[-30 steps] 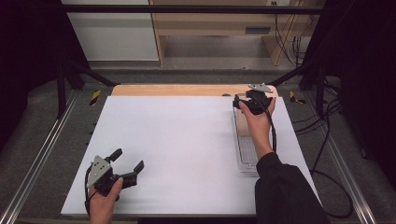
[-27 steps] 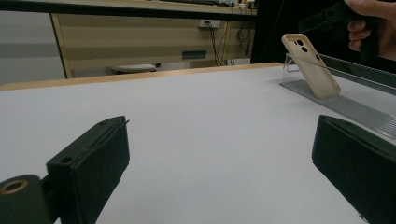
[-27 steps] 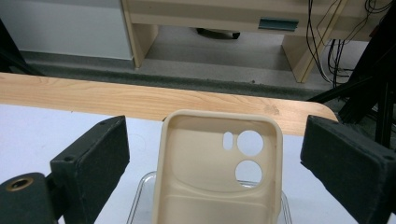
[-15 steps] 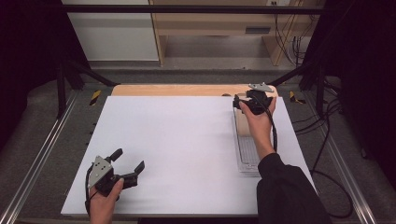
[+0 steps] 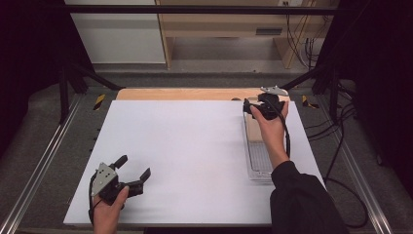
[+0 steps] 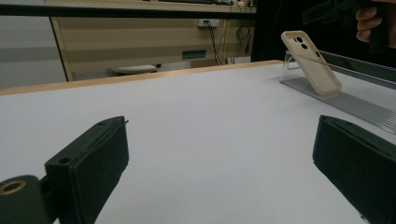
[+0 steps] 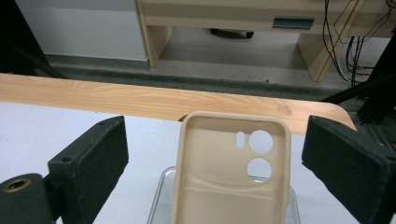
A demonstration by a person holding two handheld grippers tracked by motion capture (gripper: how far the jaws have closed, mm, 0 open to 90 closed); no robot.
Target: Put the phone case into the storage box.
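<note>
Both grippers released: right gripper (image 7: 215, 154) jaws straddle beige phone case (image 7: 231, 172) leaning on clear stand (image 5: 258, 156), not touching; left gripper (image 5: 134, 170) idles over white table (image 5: 185, 146).

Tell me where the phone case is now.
The phone case leans on a clear stand at the table's far right, between the open jaws of the right gripper.

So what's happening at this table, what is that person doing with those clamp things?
A person holds a two-jaw gripper in each hand over a white table. The right gripper is at the far right of the table, its jaws open on either side of a beige phone case that leans in a clear plastic stand. It has not closed on the case. The left gripper waits near the front left corner, jaws open, holding nothing.
</note>
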